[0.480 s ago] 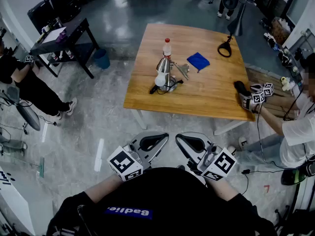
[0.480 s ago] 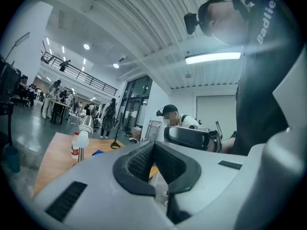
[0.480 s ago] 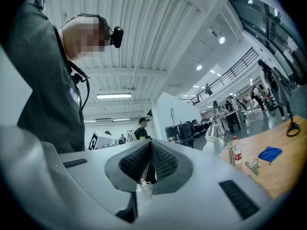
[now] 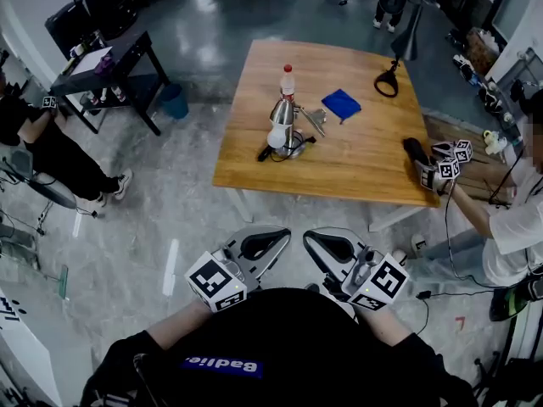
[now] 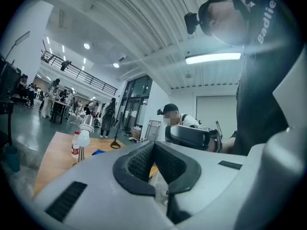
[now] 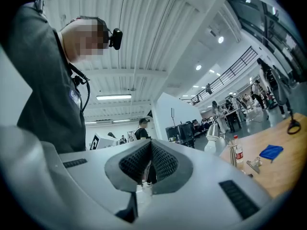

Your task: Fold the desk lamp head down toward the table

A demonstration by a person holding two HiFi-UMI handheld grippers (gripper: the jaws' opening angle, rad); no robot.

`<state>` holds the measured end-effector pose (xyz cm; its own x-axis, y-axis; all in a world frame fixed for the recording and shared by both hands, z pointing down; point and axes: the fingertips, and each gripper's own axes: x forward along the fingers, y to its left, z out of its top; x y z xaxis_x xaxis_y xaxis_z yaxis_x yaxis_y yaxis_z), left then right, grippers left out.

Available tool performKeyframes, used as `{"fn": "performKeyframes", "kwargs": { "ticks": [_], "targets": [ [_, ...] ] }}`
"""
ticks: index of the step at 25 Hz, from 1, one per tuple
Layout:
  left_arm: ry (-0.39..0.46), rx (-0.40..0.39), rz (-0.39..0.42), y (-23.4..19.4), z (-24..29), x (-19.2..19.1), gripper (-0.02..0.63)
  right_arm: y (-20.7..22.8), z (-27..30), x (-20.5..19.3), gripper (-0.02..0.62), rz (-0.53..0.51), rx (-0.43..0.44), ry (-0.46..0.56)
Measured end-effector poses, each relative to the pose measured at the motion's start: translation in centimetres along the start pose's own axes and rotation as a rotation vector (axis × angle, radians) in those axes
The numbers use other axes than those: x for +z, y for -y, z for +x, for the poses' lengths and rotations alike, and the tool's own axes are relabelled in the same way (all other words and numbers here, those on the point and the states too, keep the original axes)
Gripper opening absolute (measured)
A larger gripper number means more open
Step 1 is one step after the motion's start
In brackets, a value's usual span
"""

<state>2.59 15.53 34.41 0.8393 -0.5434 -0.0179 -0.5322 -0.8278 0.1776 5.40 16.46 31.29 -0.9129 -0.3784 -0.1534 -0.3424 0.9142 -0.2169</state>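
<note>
A red-capped bottle (image 4: pixel 288 81) stands near a blue cloth (image 4: pixel 341 105); farther off, perhaps black scissors (image 4: pixel 388 83).

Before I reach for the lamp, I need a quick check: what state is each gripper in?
Left gripper: tongs shut, holding nothing.
Right gripper: tongs shut, holding nothing.

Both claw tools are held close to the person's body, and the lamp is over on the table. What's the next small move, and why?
Probably step toward the wooden table and reach one gripper toward the desk lamp, opening its jaws on the way. The left gripper and right gripper are both shut, empty and well short of the lamp, whose head sits raised.
</note>
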Motion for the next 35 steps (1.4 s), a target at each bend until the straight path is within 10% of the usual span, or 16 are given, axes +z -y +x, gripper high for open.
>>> {"fn": "performKeyframes", "kwargs": {
  "ticks": [35],
  "targets": [
    [-0.034, -0.140, 0.079, -7.3, -4.1, 1.4, 0.008, 3.5, 7.5, -1.3, 0.005, 0.084, -0.161, 0.045]
  ]
}}
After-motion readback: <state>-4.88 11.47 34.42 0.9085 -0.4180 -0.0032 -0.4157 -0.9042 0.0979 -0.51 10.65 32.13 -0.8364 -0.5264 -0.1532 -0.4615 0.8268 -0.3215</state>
